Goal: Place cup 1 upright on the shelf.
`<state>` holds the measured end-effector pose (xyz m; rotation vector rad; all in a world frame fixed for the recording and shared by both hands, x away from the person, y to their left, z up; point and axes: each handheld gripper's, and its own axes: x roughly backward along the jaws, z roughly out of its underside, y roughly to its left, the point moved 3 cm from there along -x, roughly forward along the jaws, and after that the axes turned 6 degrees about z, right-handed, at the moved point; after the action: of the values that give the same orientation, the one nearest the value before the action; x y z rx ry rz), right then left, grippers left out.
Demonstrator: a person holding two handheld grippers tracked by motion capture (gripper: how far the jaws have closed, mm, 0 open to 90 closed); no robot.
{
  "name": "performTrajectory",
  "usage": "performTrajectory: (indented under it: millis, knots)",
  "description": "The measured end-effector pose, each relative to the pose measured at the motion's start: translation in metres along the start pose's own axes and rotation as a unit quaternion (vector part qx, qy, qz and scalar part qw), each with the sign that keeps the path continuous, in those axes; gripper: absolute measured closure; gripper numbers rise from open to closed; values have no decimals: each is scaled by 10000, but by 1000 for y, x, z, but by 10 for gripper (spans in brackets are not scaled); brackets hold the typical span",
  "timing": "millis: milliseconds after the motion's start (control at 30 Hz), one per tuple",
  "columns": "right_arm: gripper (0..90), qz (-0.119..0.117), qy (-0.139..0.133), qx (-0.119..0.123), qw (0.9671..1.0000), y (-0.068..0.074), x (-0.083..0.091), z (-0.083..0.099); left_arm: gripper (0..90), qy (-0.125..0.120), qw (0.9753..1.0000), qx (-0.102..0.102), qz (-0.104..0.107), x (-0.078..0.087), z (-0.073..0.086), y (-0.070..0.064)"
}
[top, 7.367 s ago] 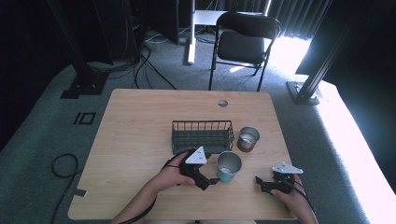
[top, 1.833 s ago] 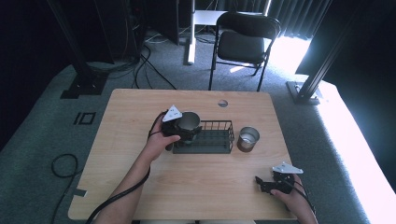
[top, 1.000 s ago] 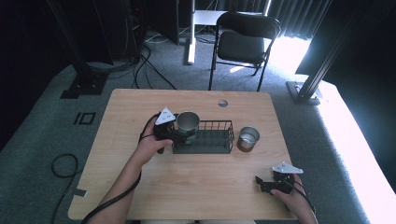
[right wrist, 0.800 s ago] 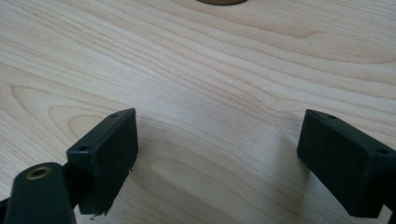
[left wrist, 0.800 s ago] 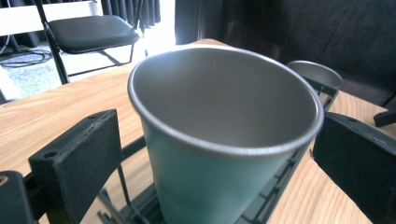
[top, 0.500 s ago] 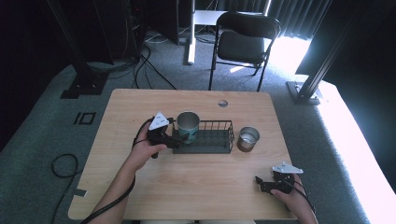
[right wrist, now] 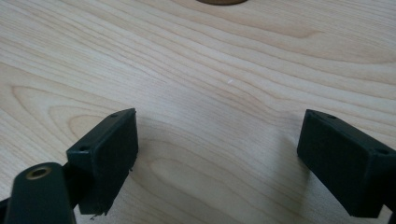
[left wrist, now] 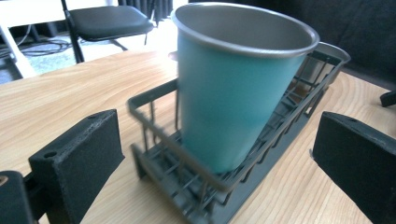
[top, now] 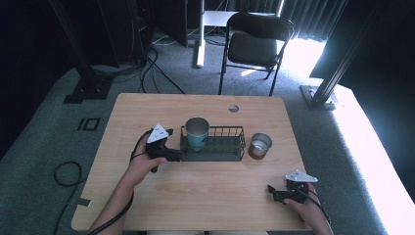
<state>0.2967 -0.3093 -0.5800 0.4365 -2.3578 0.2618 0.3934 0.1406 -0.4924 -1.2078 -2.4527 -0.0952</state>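
My left gripper point(top: 175, 155), jaws spread and empty, sits just left of the wire basket point(top: 220, 152) where the teal cup point(top: 196, 133) stands upright.

both grippers' fingers point(left wrist: 77, 161) spread wide, hands low.

1. The cup point(left wrist: 236, 93) has a teal outside, with a dull silver-grey rim and inside.
2. The wire basket point(left wrist: 205, 175) is dark grey.
3. The tin point(top: 260, 145) is shiny silver.
4. The surface point(top: 205, 196) is pale wood with wavy brown grain lines.
5. The left gripper point(left wrist: 219, 158) and the right gripper point(right wrist: 219, 154) both have matte black jaws; each carries a light grey plate on top.
6. The chair point(top: 257, 46) is black.
7. The floor point(top: 44, 147) is grey carpet.
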Motion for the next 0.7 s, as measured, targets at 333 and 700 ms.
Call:
performTrajectory:
  millis: [333,700]
  knots:
    - [121,0,1,-1,10000,0,0,0,22,73,9997,134,-207,24,16,11]
    - [121,0,-1,0,10000,0,0,0,22,245,9974,417,-534,44,35,21]
